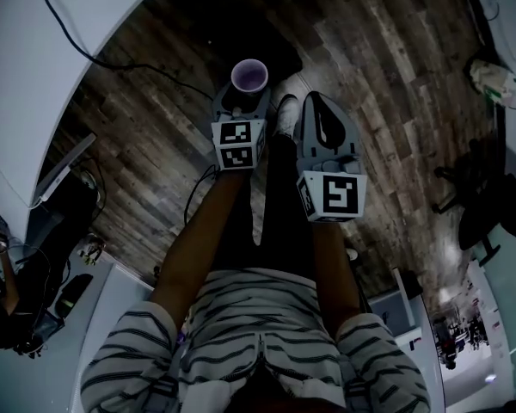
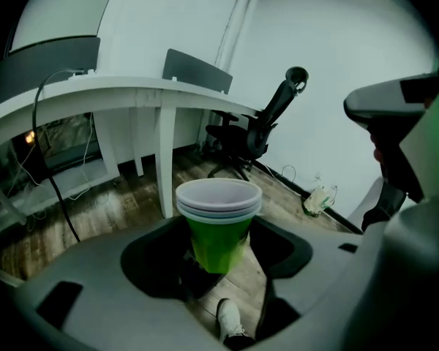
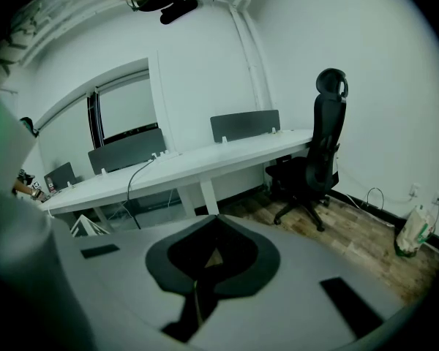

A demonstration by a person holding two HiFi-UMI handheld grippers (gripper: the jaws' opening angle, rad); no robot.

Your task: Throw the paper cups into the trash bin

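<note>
Several nested cups [image 2: 218, 214], green with white rims, stand upright between the jaws of the left gripper [image 2: 218, 253], which clamp their lower walls and hold them in the air over the floor [image 2: 95, 221] and a shoe [image 2: 230, 320]. The pick-up looks done. No bin shows in any view, so carrying the cups to it and dropping them in are judged still to come. The right gripper [image 3: 214, 229] has its jaws closed together on nothing. No brand, label or writing can be read; the cubes [image 1: 238, 144] carry only black-and-white square markers.
</note>
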